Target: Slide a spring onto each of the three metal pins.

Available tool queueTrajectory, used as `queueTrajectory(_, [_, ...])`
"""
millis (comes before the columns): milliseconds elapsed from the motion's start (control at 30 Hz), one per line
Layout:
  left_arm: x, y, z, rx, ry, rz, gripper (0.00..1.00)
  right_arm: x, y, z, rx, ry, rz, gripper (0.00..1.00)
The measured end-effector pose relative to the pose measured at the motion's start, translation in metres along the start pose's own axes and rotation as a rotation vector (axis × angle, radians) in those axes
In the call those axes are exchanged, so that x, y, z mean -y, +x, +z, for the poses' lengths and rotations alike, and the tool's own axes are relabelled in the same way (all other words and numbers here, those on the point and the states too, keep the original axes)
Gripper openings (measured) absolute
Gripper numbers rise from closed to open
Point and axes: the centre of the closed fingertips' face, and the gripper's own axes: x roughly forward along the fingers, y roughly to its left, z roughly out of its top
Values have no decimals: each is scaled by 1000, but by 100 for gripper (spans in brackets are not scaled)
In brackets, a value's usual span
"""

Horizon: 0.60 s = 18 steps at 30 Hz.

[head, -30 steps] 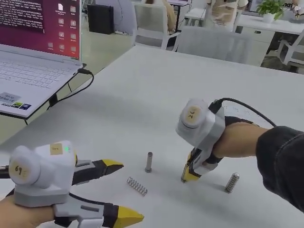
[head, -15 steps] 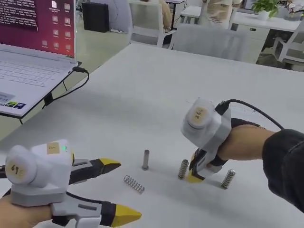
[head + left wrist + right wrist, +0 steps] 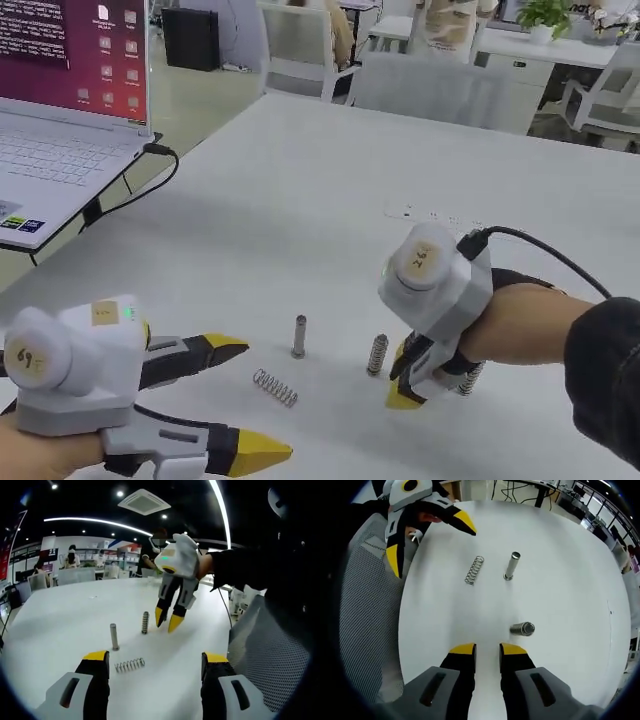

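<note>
While the head view catches a spring-clad pin [image 3: 468, 379] half hidden behind the right gripper [image 3: 400, 385], on its far side from the left gripper [image 3: 262, 402], the left gripper view gives a side-on line-up ahead of its own jaws: the loose spring [image 3: 129, 665] lying flat just past the tips, the bare pin [image 3: 114, 636] upright beyond it, then a sprung pin [image 3: 145, 622] standing just beside the right gripper's tips. Looking down its own jaws, the right gripper view has that sprung pin almost end-on, just ahead of its tips and apart from them. Right gripper: jaws parted by a narrow gap, nothing between them. Left gripper: jaws spread wide, empty, over the white table [image 3: 300, 200]. Half a second ago the right gripper's tips were against the sprung pin; now they stand clear of it
</note>
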Motion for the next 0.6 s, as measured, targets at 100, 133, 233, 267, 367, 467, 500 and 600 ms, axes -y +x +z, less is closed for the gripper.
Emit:
queueTrajectory(100, [0, -1, 1, 1, 2, 0, 71, -11, 3, 4, 7, -8, 14, 17])
queueTrajectory(133, [0, -1, 1, 1, 3, 0, 71, -14, 5, 5, 6, -9, 21, 17])
queueTrajectory(233, [1, -2, 2, 0, 7, 0, 71, -19, 6, 9, 6, -19, 23, 16])
queueTrajectory(267, [1, -2, 2, 1, 7, 0, 71, -20, 6, 11, 8, -18, 25, 16])
queueTrajectory(367, [1, -3, 2, -1, 8, 2, 71, -26, 8, 20, 26, -12, 35, 16])
queueTrajectory(467, [1, -4, 2, -4, 11, 3, 71, -30, 9, 30, 43, -25, 35, 16])
queueTrajectory(500, [1, -4, 2, -4, 11, 3, 71, -31, 9, 33, 48, -24, 35, 16])
queueTrajectory(600, [1, -5, 2, -4, 13, 4, 71, -34, 12, 46, 71, -22, 38, 15])
